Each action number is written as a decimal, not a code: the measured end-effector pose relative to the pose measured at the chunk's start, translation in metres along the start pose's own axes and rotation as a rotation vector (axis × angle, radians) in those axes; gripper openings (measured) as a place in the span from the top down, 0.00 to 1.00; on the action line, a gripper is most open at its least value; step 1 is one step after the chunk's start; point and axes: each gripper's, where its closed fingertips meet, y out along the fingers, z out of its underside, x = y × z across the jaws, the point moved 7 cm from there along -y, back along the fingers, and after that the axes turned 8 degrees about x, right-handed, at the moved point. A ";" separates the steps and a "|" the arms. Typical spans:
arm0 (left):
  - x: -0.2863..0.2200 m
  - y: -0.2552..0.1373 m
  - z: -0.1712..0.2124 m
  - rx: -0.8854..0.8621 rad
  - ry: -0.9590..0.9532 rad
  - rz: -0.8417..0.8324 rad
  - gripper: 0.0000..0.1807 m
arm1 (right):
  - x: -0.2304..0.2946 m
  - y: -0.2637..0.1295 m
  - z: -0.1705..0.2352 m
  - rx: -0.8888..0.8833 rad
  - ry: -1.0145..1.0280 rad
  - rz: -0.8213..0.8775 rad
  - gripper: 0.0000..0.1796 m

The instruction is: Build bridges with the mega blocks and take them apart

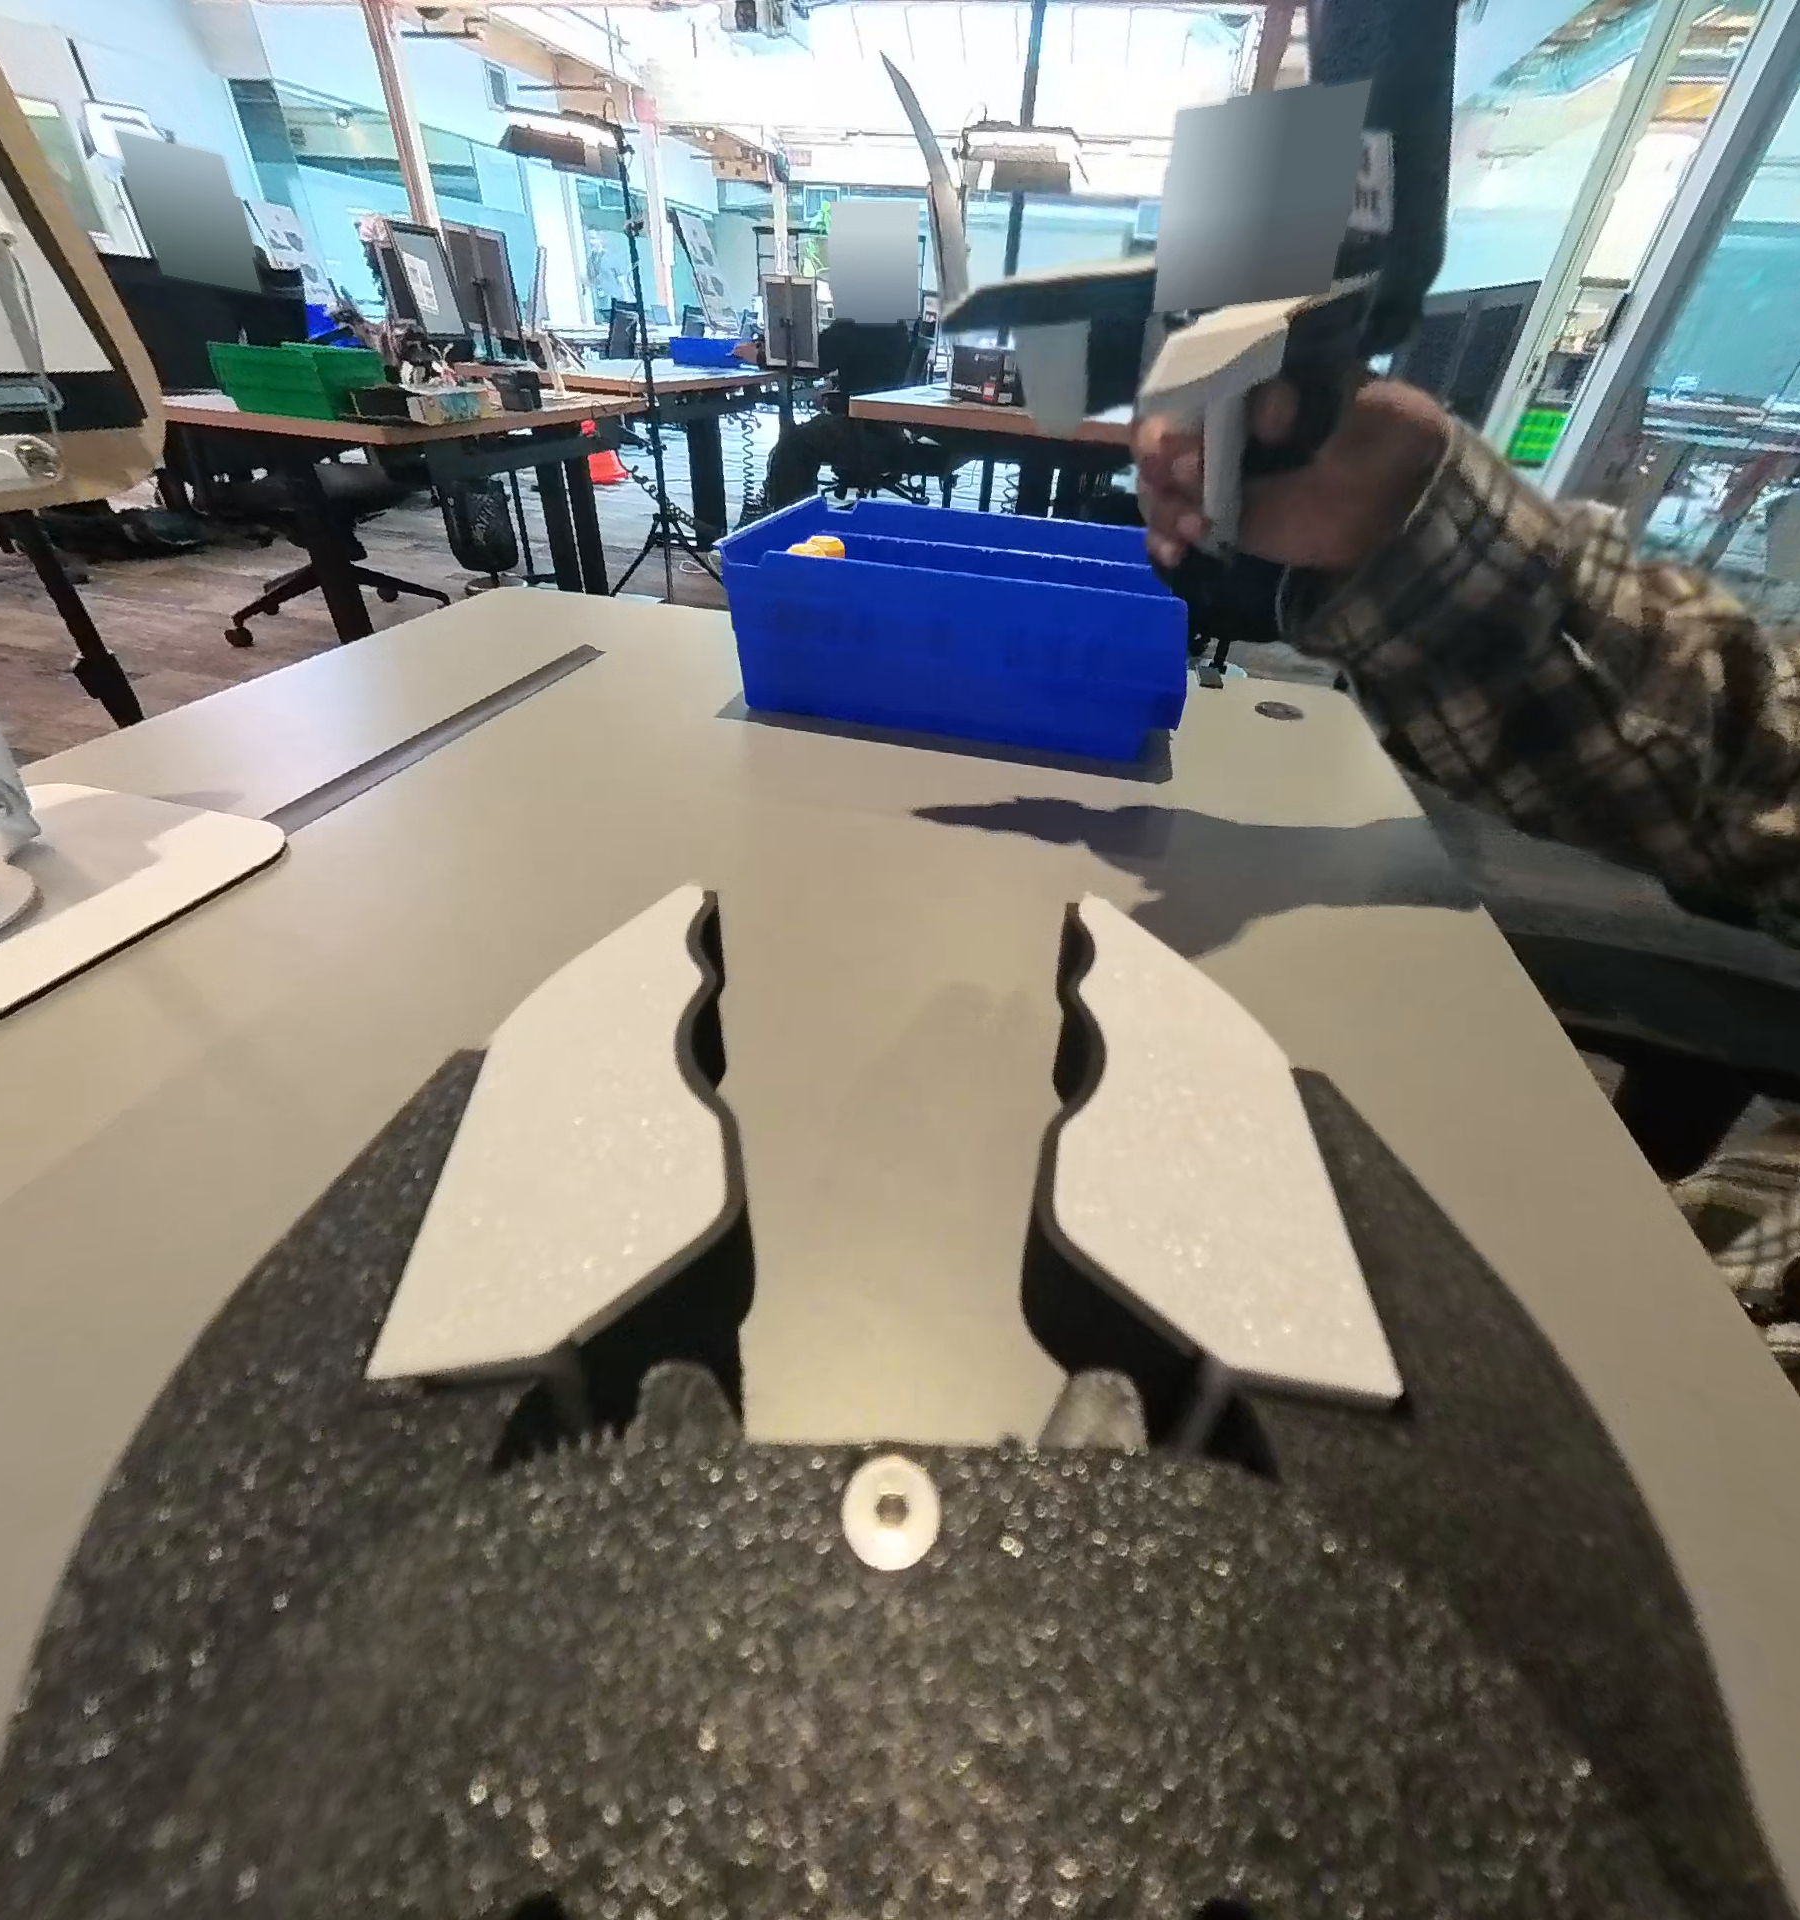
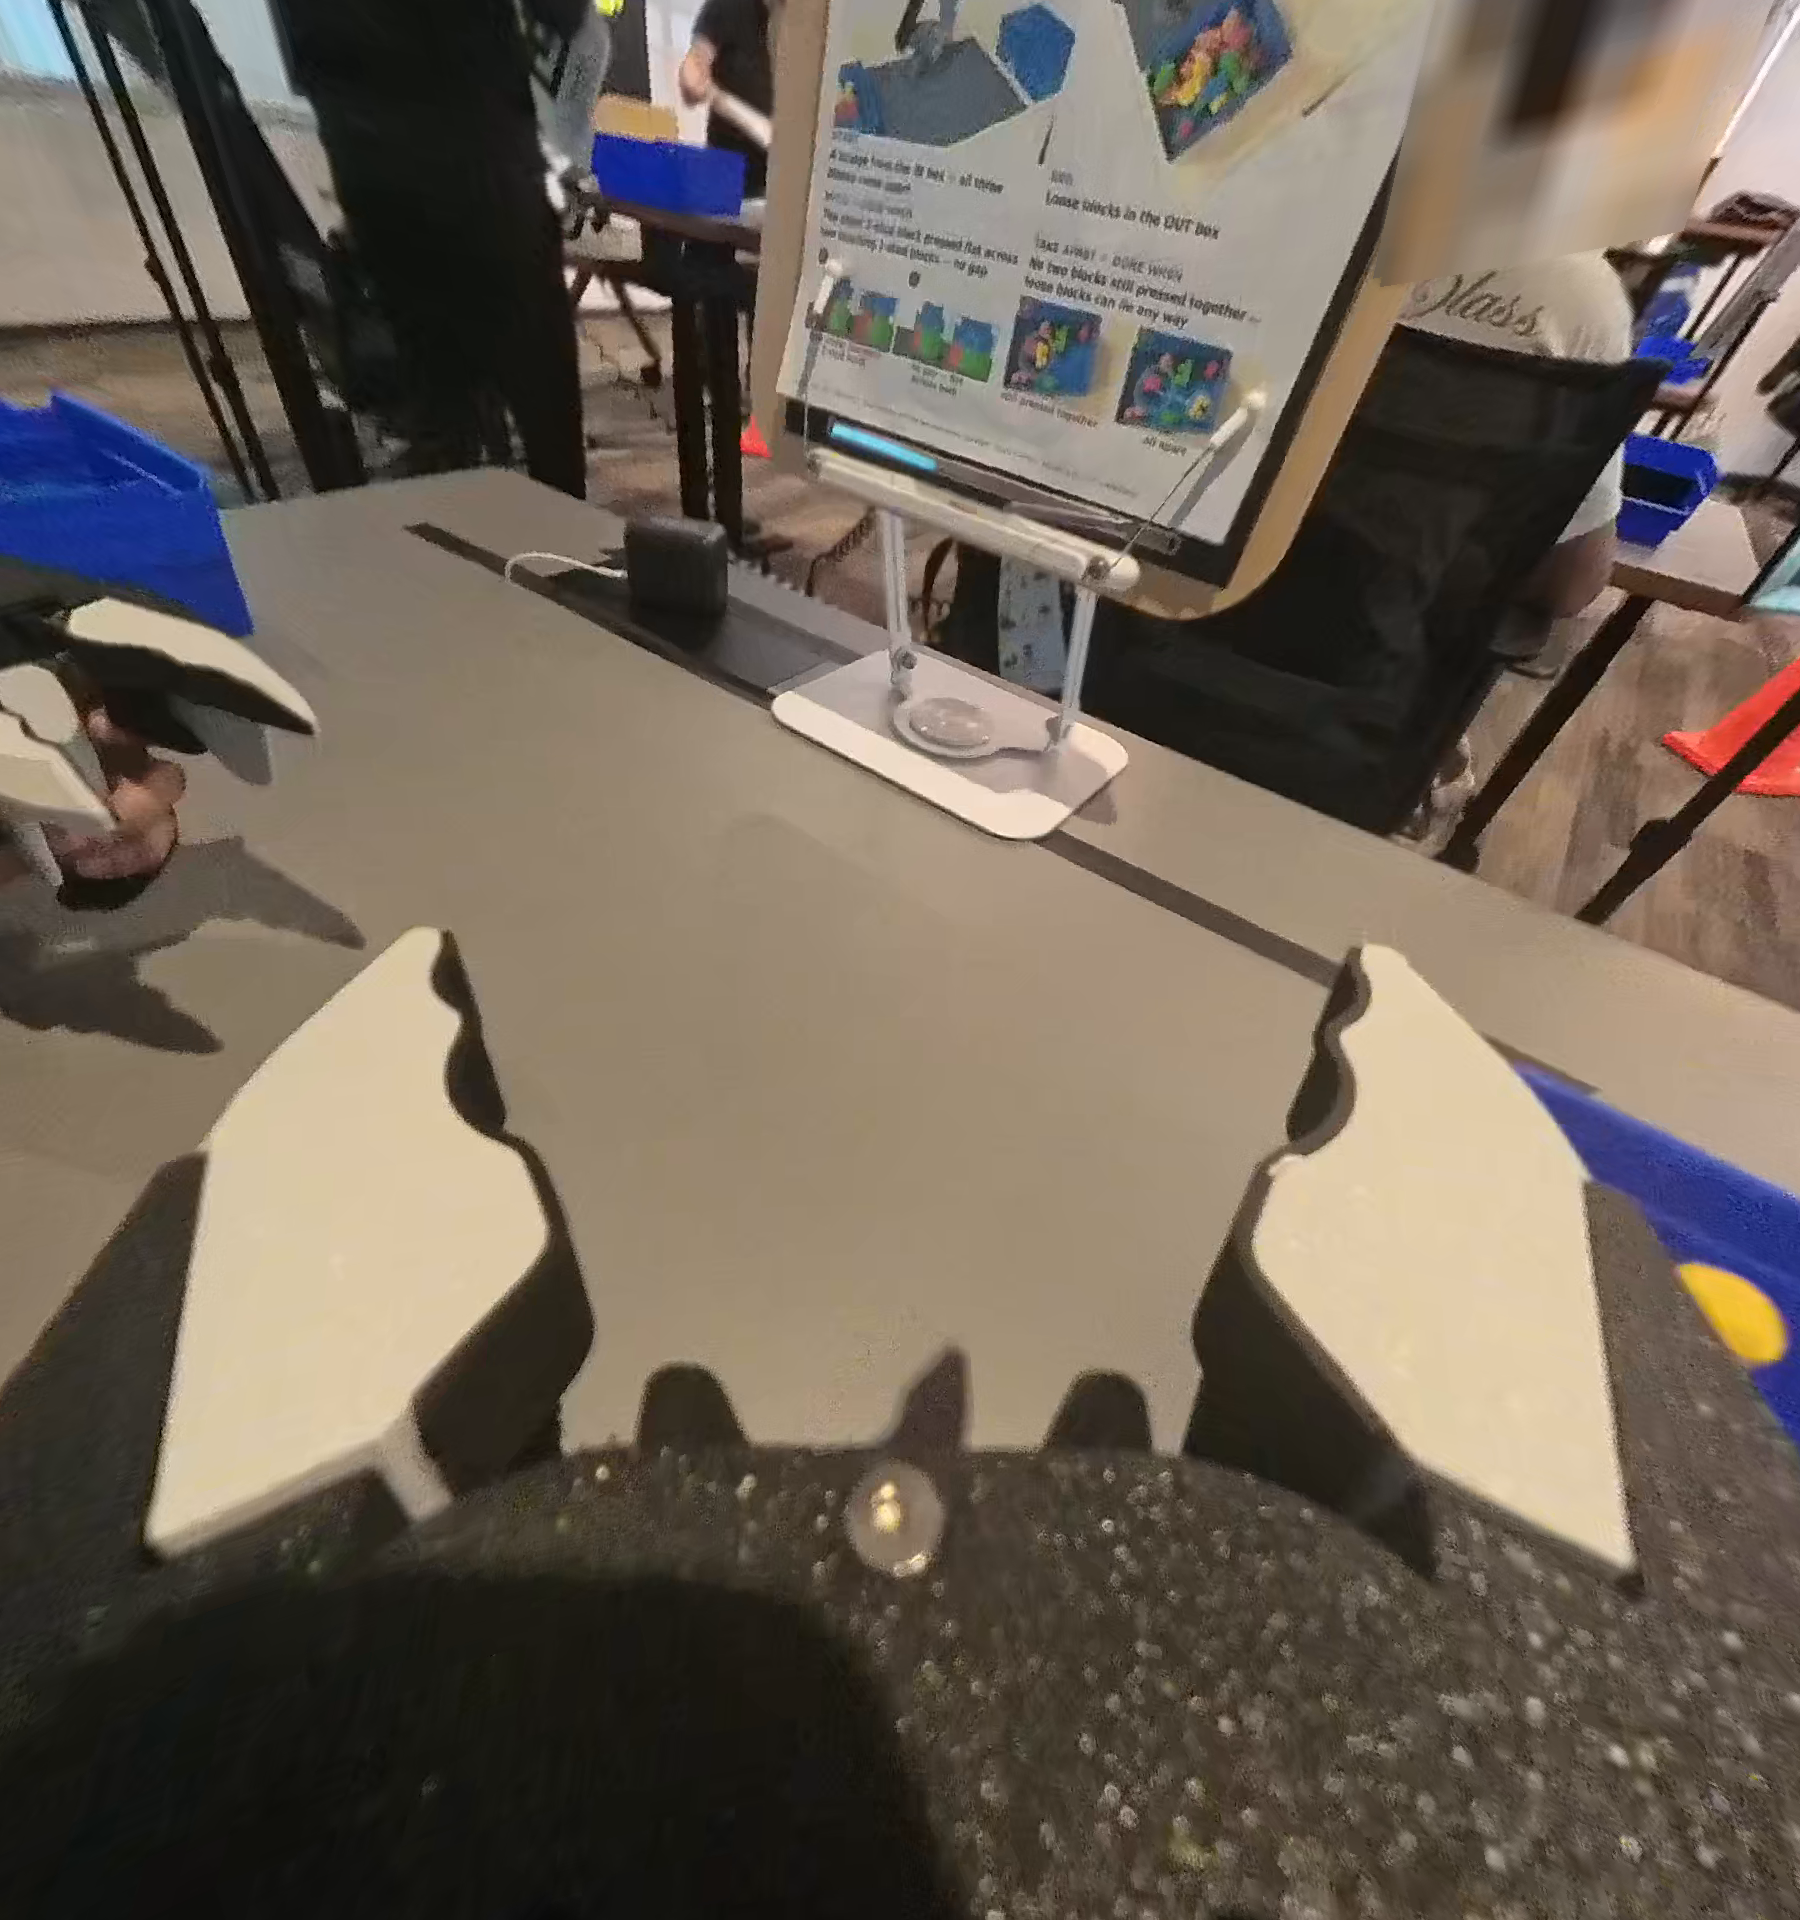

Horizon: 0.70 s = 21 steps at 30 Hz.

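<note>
left gripper [image 1: 891, 1023] spread wide and empty, low centre of frame over the bare grey table [image 1: 522, 831], likely waiting for a first block. right gripper [image 2: 896, 1122] likewise spread, nothing pinched, seemingly poised between picks. blue bin [image 1: 953, 644] upper centre of the left wrist view, with a yellow block [image 1: 816, 547] just visible at its far left corner; other contents hidden. second blue bin [image 2: 1748, 1278] at right edge of the right wrist view, yellow spot inside, unclear.

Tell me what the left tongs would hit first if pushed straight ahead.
Probably the blue bin: it sits dead ahead of the open left tongs, with only bare grey table between. How far off it is stays unclear.
</note>
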 end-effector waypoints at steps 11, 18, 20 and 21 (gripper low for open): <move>0.002 -0.001 0.001 0.004 -0.006 -0.019 0.66 | 0.016 0.029 0.061 -0.048 0.089 0.043 0.23; 0.008 -0.001 0.005 0.014 -0.020 -0.044 0.66 | 0.019 0.037 0.077 -0.089 0.116 0.012 0.32; 0.009 -0.002 0.005 0.016 -0.016 -0.060 0.66 | 0.022 0.041 0.080 -0.087 0.102 0.002 0.33; 0.010 -0.003 0.003 0.012 -0.014 -0.069 0.66 | 0.024 0.043 0.082 -0.080 0.104 -0.012 0.33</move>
